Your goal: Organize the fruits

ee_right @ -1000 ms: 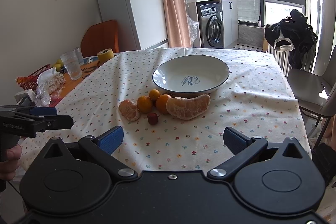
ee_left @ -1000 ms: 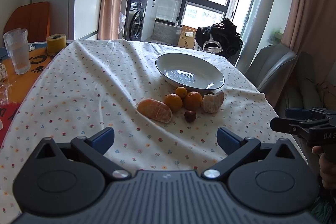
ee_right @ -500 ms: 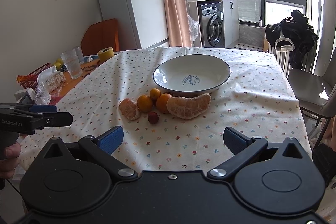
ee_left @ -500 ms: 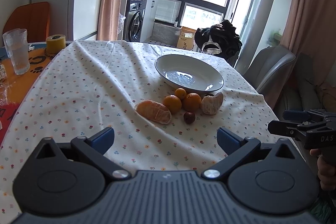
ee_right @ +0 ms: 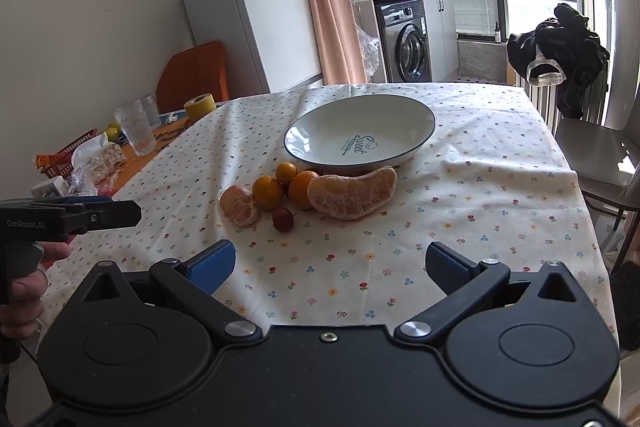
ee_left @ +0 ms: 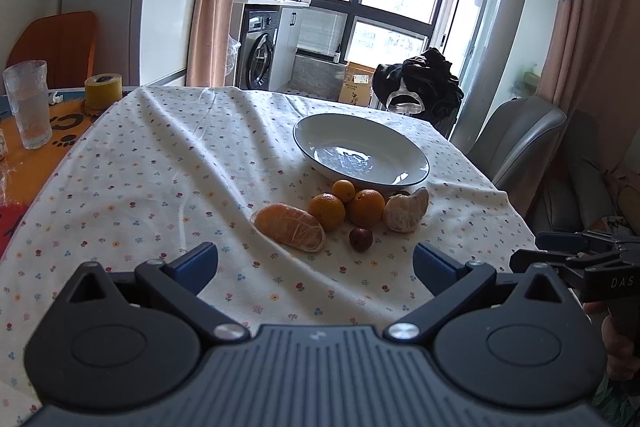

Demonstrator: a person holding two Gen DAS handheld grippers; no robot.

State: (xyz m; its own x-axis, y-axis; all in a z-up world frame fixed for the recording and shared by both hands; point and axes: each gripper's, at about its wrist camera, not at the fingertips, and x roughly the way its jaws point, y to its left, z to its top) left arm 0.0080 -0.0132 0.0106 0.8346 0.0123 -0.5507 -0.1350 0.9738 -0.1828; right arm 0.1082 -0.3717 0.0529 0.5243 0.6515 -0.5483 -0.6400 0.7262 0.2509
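Orange fruit sits in a tight cluster on the flowered tablecloth (ee_right: pixel 480 187), just in front of the white bowl (ee_right: pixel 360 131), which I take as my landmark. Nearest the bowl is a small kumquat (ee_right: pixel 286 172); two round oranges (ee_right: pixel 267 191) lie just in front of it, with a dark red fruit (ee_right: pixel 283 219) on the near side. A large peeled segment cluster (ee_right: pixel 352 191) touches the bowl's front rim in my right view, and a smaller peeled piece (ee_right: pixel 239 205) lies at the far left of the group.

My right view shows the word "Sweet" printed inside the bowl; my left view shows only glare there. The left view alone shows the grey chair (ee_left: pixel 520 143) beside the bowl.

My left gripper (ee_left: pixel 316 263) and right gripper (ee_right: pixel 330 263) both hang spread wide, holding nothing, well short of the fruit.
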